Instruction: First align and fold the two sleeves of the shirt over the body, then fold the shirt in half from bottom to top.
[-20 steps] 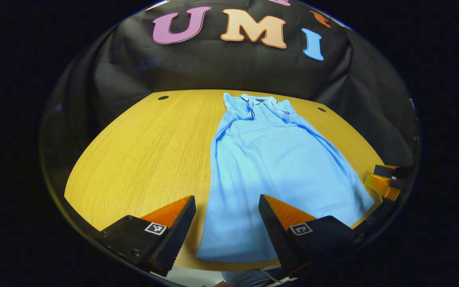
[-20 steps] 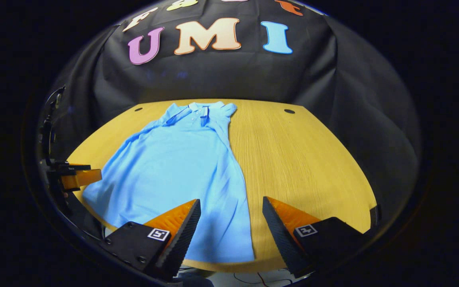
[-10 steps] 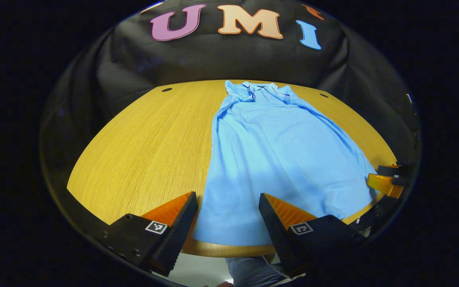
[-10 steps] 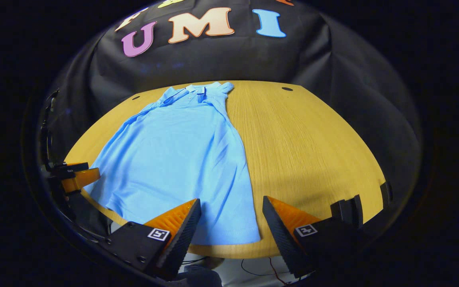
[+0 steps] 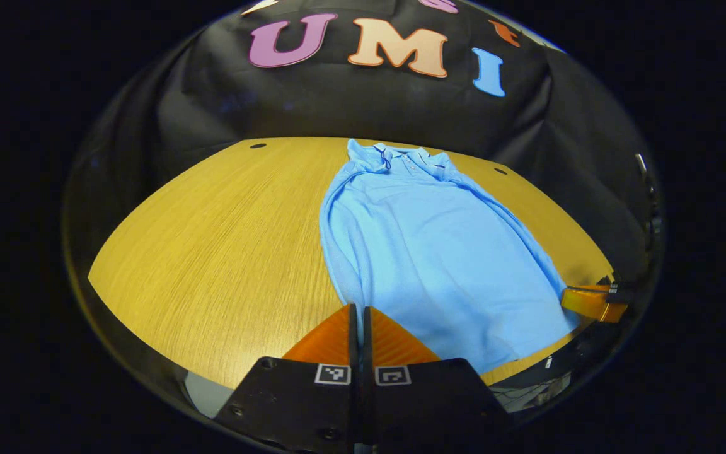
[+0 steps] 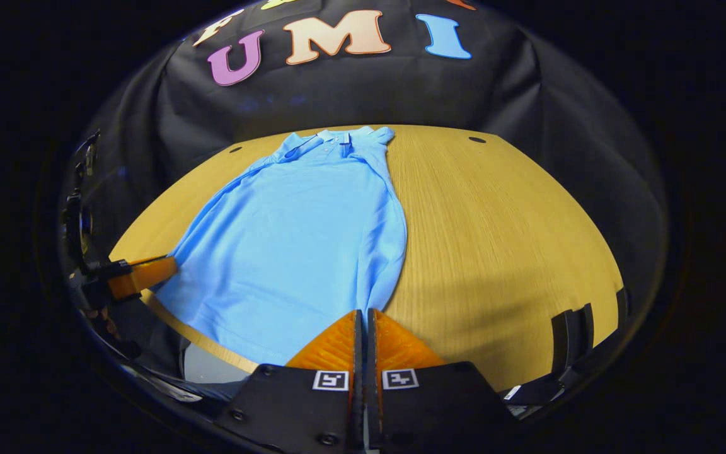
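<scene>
shirt point(image 5: 426, 252) laid flat on table point(image 5: 212, 252), collar at 12 o'clock, long axis 6–12 | left gripper point(image 5: 357, 310) fingers closed at hem corner | right gripper point(image 6: 363, 313) likewise, grip on cloth unclear

A wooden table point(image 5: 212, 239) with a yellow-toned, fine-grained top takes up the middle of both views, its far edge meeting the booth wall. Two small dark round holes sit near the far corners of the top point(image 5: 258, 145) point(image 5: 500, 171). Behind and to both sides hangs a black cloth wall point(image 6: 350, 94), creased and loosely draped. Light falls from above, leaving the tabletop bright and the cloth dim. A pale floor point(image 6: 202, 369) shows below the near table edge.
</scene>
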`<state>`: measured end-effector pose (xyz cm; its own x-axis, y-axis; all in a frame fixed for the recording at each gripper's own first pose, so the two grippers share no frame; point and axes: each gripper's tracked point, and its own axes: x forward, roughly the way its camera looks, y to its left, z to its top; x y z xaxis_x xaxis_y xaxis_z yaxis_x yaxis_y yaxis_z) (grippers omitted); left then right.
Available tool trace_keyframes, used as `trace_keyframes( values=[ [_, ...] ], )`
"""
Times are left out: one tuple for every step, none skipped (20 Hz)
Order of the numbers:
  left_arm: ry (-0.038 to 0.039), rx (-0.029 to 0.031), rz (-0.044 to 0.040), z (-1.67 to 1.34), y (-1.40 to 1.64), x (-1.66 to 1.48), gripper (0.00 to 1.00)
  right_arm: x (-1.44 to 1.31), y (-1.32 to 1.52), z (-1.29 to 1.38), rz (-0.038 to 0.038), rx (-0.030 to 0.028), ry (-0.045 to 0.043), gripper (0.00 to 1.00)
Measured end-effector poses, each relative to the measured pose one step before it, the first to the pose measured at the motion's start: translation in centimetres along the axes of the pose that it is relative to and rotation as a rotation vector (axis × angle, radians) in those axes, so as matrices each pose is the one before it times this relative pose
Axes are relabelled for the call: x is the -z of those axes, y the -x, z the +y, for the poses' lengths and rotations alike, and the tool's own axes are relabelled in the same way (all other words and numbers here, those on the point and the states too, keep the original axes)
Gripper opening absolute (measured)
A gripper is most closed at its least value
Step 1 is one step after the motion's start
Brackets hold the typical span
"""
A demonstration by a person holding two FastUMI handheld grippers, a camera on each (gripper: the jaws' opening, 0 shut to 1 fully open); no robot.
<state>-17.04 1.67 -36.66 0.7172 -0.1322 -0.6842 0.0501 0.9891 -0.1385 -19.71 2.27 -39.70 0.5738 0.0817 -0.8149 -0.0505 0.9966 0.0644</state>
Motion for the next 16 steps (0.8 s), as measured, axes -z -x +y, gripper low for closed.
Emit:
trace_keyframes(
  values=[
    [-0.00326,0.00462,0.02053,-0.109,-0.006,0.004,0.0,-0.493,0.068,-0.213,-0.00892,0.00335,-0.00824,0.05],
    [-0.00945,0.00024,0.02524,0.014,0.075,0.013,0.0,0.241,-0.535,0.155,0.01188,-0.00023,0.00774,0.03],
    [-0.00581,-0.00128,0.02291,0.056,-0.107,-0.036,0.0,-0.153,0.028,0.168,0.00535,-0.00208,-0.00086,0.02],
    [-0.00039,-0.00049,0.02066,0.126,-0.001,-0.164,0.0,-0.205,-0.085,0.326,0.00104,-0.01176,-0.01275,0.03],
    [0.00893,0.00067,0.01539,0.07,-0.067,-0.219,0.0,-0.484,-0.053,0.172,-0.00139,-0.00344,-0.01471,0.02],
    [0.01418,0.00254,0.00479,0.05,0.249,-0.399,0.0,-0.649,0.032,-0.196,-0.01071,0.00598,-0.01723,0.02],
    [0.01299,0.01017,0.00397,0.031,-0.079,-0.64,0.0,-0.786,-0.003,0.157,-0.00313,-0.00672,-0.01808,0.03],
    [0.00869,0.00598,-0.00756,0.053,0.155,-0.911,0.0,-0.892,-0.106,0.156,-0.01767,-0.0011,-0.01759,0.02],
    [0.00317,0.00813,-0.00445,0.095,0.179,-0.918,0.0,-0.887,-0.045,0.238,-0.00872,-0.0068,-0.01237,0.03],
    [-0.00241,0.00395,-0.02308,0.162,0.041,-1.306,0.0,-0.793,0.024,0.325,-0.0062,-0.0133,-0.01371,0.02],
    [-0.00549,0.00414,-0.00273,0.093,0.043,-1.012,0.0,-0.944,-0.127,0.295,-0.01005,-0.00542,-0.01415,0.02],
    [-0.00313,0.00216,-0.00776,0.206,-0.135,-1.012,0.0,-0.863,-0.16,0.268,-0.00843,-0.00791,-0.0118,0.02],
    [-0.00095,0.00403,-0.00855,0.055,-0.044,-0.996,0.0,-1.01,-0.186,0.359,-0.01642,-0.00589,-0.00694,0.03],
    [0.00332,0.0011,-0.00704,0.09,0.005,-0.999,0.0,-1.147,-0.319,0.289,-0.01742,-0.00538,-0.0045,0.02],
    [0.00654,0.00606,-0.01069,-0.075,-0.398,-1.087,0.0,-1.071,-0.413,0.339,-0.01523,-0.00754,-0.00475,0.02],
    [0.0094,0.00432,-0.00623,-0.162,-0.346,-1.041,0.0,-1.162,-0.429,0.3,-0.01277,-0.00507,-0.00482,0.02]
  ],
)
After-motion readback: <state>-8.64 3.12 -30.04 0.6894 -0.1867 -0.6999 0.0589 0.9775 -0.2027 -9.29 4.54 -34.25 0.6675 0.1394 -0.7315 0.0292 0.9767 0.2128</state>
